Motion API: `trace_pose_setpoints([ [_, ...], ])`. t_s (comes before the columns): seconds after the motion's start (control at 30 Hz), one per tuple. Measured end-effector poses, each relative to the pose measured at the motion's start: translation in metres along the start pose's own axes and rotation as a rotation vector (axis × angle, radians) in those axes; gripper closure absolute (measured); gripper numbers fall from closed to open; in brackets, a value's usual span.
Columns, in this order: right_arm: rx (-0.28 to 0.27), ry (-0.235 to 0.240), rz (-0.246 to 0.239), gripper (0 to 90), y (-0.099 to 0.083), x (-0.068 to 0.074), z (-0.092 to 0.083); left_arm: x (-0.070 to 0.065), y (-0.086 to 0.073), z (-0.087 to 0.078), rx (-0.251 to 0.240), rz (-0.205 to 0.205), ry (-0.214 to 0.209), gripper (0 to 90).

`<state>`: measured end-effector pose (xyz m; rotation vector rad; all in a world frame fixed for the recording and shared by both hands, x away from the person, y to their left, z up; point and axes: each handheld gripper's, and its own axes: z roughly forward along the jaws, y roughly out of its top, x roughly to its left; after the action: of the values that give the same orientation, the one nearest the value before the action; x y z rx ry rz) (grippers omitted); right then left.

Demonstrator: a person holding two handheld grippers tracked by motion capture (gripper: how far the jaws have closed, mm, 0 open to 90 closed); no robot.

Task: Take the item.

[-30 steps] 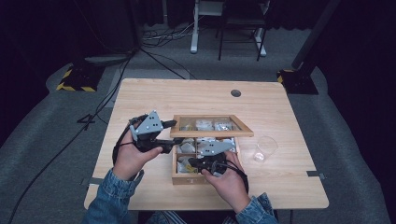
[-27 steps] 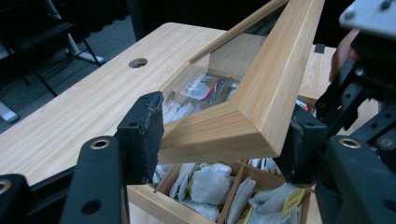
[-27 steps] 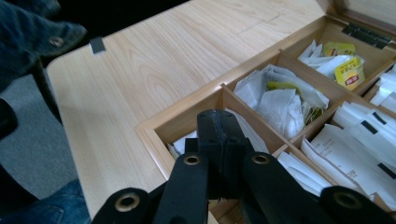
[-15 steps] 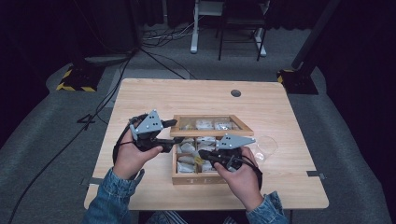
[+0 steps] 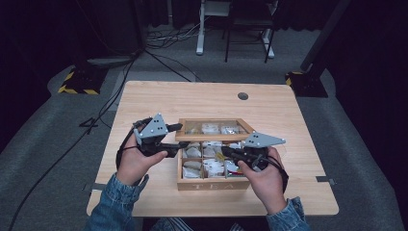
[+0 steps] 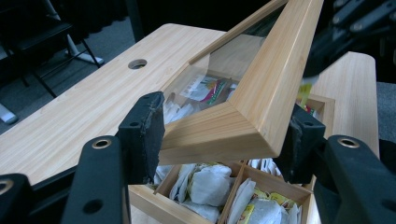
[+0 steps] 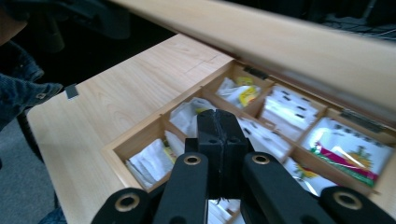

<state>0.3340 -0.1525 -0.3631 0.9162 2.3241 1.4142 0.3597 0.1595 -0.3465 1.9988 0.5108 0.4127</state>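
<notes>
My left gripper (image 6: pixel 219 140) clamps the near-left corner of the raised lid (image 6: pixel 252 102), its jaws partly closed on the wood. My right gripper (image 7: pixel 222 135) is clenched, jaws pressed together, above the open tea box (image 5: pixel 211 185) at the middle of the tabletop (image 5: pixel 159 98), over its packets (image 7: pixel 149 161); whether they pinch one, I cannot tell.

Pale wooden tea box (image 5: pixel 212 183), white sachets (image 7: pixel 152 161), black claws.
</notes>
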Motion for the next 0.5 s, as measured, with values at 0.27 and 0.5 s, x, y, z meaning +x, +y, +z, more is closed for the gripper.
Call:
trace_pose_setpoints([
  [0.27, -0.010, -0.058, 0.017, 90.0, 0.000, -0.015, -0.018, 0.000, 0.000, 0.000, 0.000, -0.002, 0.000, 41.6],
  [0.5, -0.018, -0.109, 0.039, 90.0, -0.001, -0.031, -0.034, 0.001, 0.000, 0.000, -0.001, -0.004, -0.003, 41.6],
])
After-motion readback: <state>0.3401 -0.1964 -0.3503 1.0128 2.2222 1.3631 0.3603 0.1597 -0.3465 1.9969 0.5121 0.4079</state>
